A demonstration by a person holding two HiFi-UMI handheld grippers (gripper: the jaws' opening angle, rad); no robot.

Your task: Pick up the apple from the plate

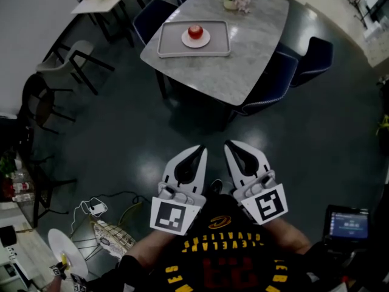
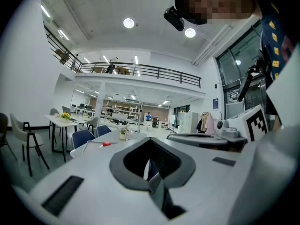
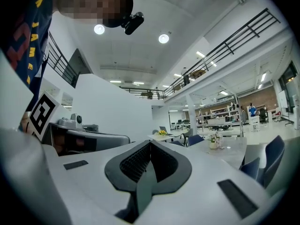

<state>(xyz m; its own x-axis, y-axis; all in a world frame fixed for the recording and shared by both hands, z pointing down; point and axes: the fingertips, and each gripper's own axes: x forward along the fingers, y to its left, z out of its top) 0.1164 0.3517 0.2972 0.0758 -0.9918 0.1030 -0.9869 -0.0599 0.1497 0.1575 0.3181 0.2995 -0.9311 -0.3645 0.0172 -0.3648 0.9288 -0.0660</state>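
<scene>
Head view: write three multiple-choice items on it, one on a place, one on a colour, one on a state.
1. Where does the apple rest?
A. On the plate in the tray
B. On the floor
C. On a chair seat

2. What colour is the apple?
A. Green
B. Red
C. Yellow

3. How do the jaws of the right tool stand?
A. Wide apart
B. Closed on the apple
C. Together, with nothing between them

Answers:
1 A: the apple sits on the white plate inside the tray on the table.
2 B: it shows plainly red against the plate.
3 C: the jaws meet at the tip, far from the table.
</scene>
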